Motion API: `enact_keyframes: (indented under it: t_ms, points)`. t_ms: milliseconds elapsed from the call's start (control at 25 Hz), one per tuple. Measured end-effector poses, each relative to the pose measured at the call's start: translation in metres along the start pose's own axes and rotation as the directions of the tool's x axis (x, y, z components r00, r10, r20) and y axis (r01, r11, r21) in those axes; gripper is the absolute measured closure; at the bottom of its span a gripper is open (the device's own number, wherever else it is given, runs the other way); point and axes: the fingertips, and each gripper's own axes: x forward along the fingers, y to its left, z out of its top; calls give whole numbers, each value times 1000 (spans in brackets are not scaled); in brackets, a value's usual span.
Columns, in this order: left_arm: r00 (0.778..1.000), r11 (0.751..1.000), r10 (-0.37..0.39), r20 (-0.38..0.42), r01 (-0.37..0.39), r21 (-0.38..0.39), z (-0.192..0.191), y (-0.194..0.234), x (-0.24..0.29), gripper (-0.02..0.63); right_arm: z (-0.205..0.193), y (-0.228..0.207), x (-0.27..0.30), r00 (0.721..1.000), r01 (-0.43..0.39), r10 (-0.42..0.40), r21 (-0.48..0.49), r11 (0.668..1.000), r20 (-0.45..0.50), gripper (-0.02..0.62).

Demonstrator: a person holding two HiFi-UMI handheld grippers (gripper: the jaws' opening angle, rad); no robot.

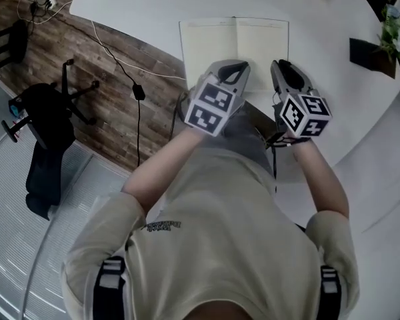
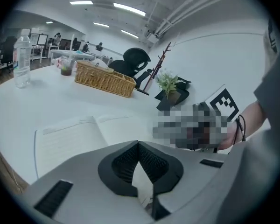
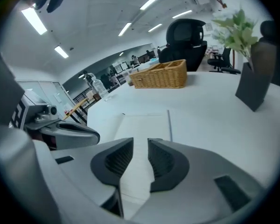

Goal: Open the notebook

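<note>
The notebook [image 1: 233,42] lies open and flat on the white table [image 1: 140,5], both cream pages up; it also shows in the left gripper view [image 2: 74,136] and the right gripper view [image 3: 147,125]. My left gripper [image 1: 235,67] hovers over the near edge of the left page, its jaws [image 2: 138,143] shut tip to tip with nothing between them. My right gripper [image 1: 281,65] hangs by the near right corner of the notebook, and its jaws [image 3: 140,141] stand apart with only the page showing through the gap. Neither gripper holds the notebook.
A wicker basket [image 2: 104,78] stands at the back of the table, with a water bottle [image 2: 22,57] farther left. A potted plant in a dark holder [image 1: 387,42] sits at the right. Beyond the table's left edge are a black chair [image 1: 43,132] and a cable [image 1: 139,92].
</note>
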Motion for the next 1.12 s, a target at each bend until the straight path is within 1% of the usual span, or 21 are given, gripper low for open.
enact_keyframes:
  t_ms: [40,200,280,440,560,640,760,880,960,1120]
  points:
    - [1000,1000,-11,-13,11,3,1,-5,8,606,-6,-11,-3,1000,18,-17,13,1000,-19,477]
    - [996,998,-48,-73,50,29,-1,-24,37,606,-34,-36,-12,995,63,-57,58,996,-87,469]
    - [993,997,-57,-108,62,44,-8,-31,46,606,-45,-40,-12,992,78,-70,71,994,-105,399]
    - [985,996,-53,-166,65,67,-25,-34,57,606,-52,-36,-11,992,68,-60,62,996,-113,405]
    - [983,994,-39,-178,56,89,-30,-35,61,606,-53,-37,-12,991,71,-63,67,995,-115,467]
    - [983,994,-34,-178,52,96,-31,-35,62,606,-53,-43,-15,991,80,-71,84,993,-111,531]
    - [985,994,-30,-172,47,95,-30,-34,63,606,-49,-47,-19,993,75,-64,120,990,-98,586]
    - [988,995,-34,-152,47,83,-28,-33,60,606,-39,-37,-26,997,28,-19,131,991,-71,589]
    - [990,996,-38,-135,48,70,-26,-32,56,606,-28,-22,-31,998,-29,35,134,991,-43,588]
    - [995,998,-26,-95,31,52,-17,-23,36,606,-10,17,-35,989,-146,147,92,985,-1,571]
